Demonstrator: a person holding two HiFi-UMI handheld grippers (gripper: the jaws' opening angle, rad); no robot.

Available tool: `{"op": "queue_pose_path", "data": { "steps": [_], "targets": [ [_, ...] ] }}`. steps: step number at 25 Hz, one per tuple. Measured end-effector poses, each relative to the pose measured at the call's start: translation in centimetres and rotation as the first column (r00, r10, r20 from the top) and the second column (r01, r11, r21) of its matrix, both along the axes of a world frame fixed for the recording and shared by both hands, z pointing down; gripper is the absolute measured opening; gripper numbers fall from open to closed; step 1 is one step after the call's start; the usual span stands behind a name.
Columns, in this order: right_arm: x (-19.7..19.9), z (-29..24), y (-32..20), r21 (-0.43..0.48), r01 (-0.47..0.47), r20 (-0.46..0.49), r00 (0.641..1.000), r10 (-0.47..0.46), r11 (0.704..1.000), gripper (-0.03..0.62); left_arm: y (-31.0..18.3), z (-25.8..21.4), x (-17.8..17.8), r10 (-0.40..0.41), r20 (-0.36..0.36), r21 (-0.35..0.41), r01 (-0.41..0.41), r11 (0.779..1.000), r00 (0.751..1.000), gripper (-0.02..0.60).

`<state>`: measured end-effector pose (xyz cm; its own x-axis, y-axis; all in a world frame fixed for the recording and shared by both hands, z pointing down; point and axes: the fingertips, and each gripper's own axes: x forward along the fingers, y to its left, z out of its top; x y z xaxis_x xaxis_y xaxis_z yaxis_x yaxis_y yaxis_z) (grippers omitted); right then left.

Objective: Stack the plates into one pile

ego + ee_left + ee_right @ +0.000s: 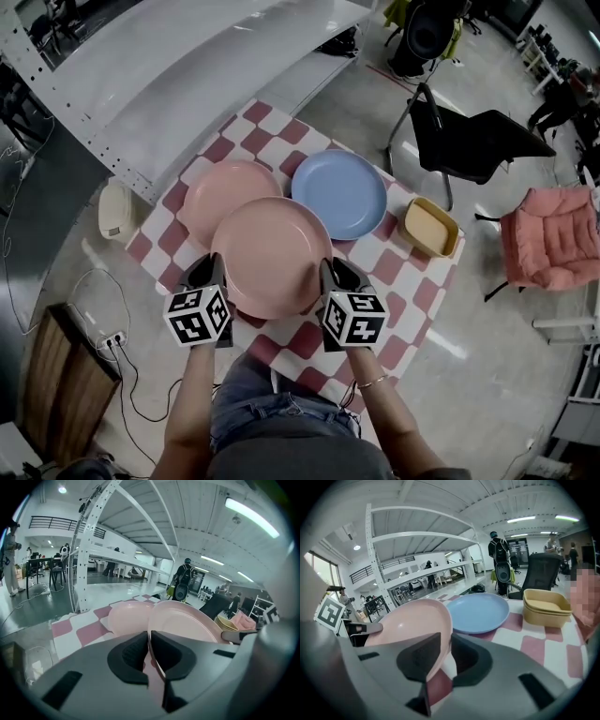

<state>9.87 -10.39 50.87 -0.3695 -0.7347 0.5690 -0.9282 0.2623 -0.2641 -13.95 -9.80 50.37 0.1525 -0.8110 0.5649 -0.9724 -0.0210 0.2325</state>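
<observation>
I held the near pink plate up.
My left gripper and right gripper each pinched its rim; it hung over the checked surface, partly covering the far pink plate.

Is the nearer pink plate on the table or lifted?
Lifted. The left gripper and right gripper clamp opposite rims of the nearer round pink plate, whose far edge overlaps the other pink plate.
</observation>
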Motion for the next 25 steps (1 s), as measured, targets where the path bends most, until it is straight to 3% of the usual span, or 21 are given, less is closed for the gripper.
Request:
{"op": "queue_pose_path", "data": {
  "steps": [9, 25],
  "targets": [
    [-4.4, 1.0, -2.1, -0.009, 0.025, 0.007, 1.0, -0.025, 1.0, 0.067, -1.8, 0.4, -4.4, -0.038, -0.007, -0.005, 0.038, 0.999, 0.999, 0.032],
    [-10.1, 1.1, -7.2, 0.0, -0.146, -0.067, 0.987, 0.146, 0.989, 0.067, -9.3, 2.1, -10.1, 0.097, -0.049, -0.023, -0.098, 0.995, 0.994, 0.032]
  ]
}}
